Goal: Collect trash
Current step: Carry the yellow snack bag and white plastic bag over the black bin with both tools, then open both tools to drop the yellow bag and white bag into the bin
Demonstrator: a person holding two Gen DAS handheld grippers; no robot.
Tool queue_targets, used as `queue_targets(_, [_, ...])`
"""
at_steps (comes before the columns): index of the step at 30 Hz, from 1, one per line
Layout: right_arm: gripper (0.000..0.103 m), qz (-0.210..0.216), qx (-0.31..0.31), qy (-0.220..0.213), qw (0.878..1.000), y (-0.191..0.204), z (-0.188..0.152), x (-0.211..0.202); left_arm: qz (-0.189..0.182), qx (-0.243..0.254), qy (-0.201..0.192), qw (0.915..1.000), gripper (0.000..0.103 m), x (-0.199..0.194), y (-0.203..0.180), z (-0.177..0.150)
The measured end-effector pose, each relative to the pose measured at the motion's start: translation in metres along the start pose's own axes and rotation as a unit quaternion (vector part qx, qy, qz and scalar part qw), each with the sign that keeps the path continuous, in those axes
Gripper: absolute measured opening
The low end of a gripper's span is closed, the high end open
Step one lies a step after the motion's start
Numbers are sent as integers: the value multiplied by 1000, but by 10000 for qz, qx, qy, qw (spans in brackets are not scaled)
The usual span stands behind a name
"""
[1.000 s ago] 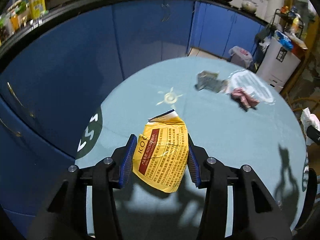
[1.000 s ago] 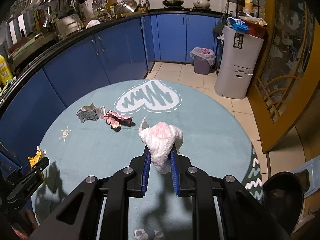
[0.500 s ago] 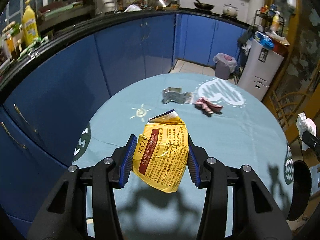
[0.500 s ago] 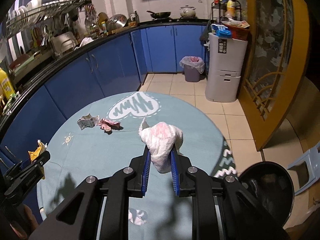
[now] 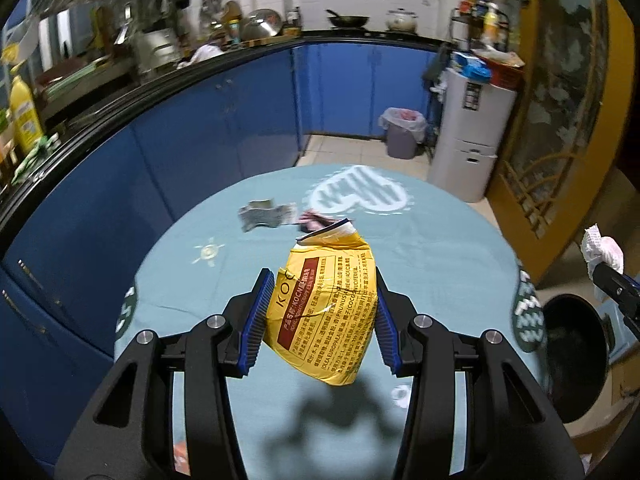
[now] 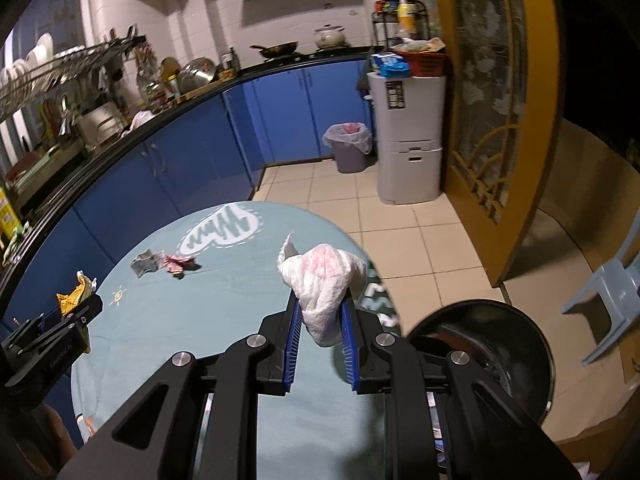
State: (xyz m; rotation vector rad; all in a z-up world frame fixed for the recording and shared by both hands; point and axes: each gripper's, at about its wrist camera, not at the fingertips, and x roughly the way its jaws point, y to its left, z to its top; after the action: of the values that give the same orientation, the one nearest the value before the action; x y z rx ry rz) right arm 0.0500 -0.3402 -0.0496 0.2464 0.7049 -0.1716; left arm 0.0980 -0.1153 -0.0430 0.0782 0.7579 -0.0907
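Observation:
My left gripper (image 5: 320, 314) is shut on a crumpled yellow snack wrapper (image 5: 326, 308) and holds it above the round teal table (image 5: 224, 280). My right gripper (image 6: 320, 338) is shut on a white crumpled tissue with pink stains (image 6: 326, 280), held over the table's right edge. A grey crumpled wrapper (image 5: 262, 214) and a pink-red wrapper (image 5: 316, 220) lie on the table's far side; both also show in the right wrist view as the grey wrapper (image 6: 144, 266) and the pink one (image 6: 178, 264). A black round bin (image 6: 488, 356) stands on the floor right of the table.
Blue kitchen cabinets (image 5: 224, 120) curve round the back and left. A lined waste bin (image 6: 348, 148) and a white cabinet (image 6: 408, 136) stand on the tiled floor beyond. A light blue plastic stool (image 6: 612, 288) is at the far right.
Both grippers have swung to the right with their loads held. The black bin has come into fuller view beside the right gripper, and the table's trash has drifted left in both views.

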Motion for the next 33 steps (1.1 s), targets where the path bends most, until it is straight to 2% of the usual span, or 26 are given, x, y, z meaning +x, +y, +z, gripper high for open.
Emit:
queue_targets(13, [19,-397,596,-93,9974,-77,-13,-27,-547,792,56,9953,48,-6,-96,0])
queue_targets(24, [19,-566,956,-199,9936,-116,-21,-42,-907,1332,-45,9869,48,-17,-163,-2])
queue_targets(33, [19,-666,1190,-231,9904,-139,-28,-47,-1139,1672,-99,9793,48,-26,-201,-10])
